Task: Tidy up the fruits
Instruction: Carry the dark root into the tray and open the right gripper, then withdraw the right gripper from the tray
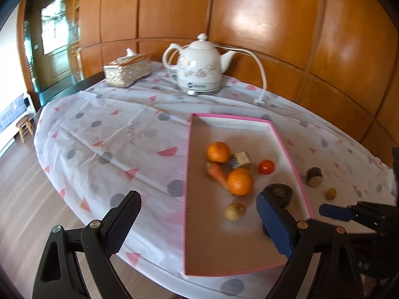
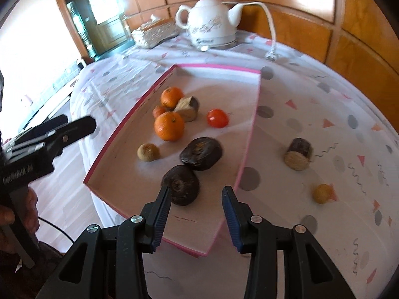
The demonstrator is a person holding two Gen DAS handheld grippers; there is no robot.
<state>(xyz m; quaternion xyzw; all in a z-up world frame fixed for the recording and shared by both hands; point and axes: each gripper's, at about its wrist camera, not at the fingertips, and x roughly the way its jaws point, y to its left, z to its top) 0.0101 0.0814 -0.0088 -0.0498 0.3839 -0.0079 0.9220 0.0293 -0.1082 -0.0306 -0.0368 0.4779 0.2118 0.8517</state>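
Currently, the tray (image 2: 129,174) (pink-rimmed, cardboard floor) lies on the cloth (image 2: 311,94) and holds most of the produce. Far in the tray sit two oranges (image 2: 169,125), one behind the other, with a carrot (image 1: 217,172) between them on the left and a cut stub (image 2: 187,108) beside them. A tomato (image 2: 217,118) lies to their right, apart. Nearer lie a small brown fruit (image 2: 148,152) on the left and two dark fruits (image 2: 201,153), one just behind the other; the near dark one sits just ahead of the right gripper's left fingertip.

Outside the tray, on the cloth to its right, rest a cut log piece (image 2: 298,157) and a small yellow fruit (image 2: 322,193), well apart from each other.

The right gripper (image 2: 197,211) hovers over the tray's near end, jaws spread, holding nothing. The left gripper (image 1: 199,224) hangs over the tray's near left edge, jaws wide apart, likewise empty.

At the far side stand a kettle (image 1: 199,67) with its cord and a tissue box (image 1: 127,70), against a wood-panelled wall.
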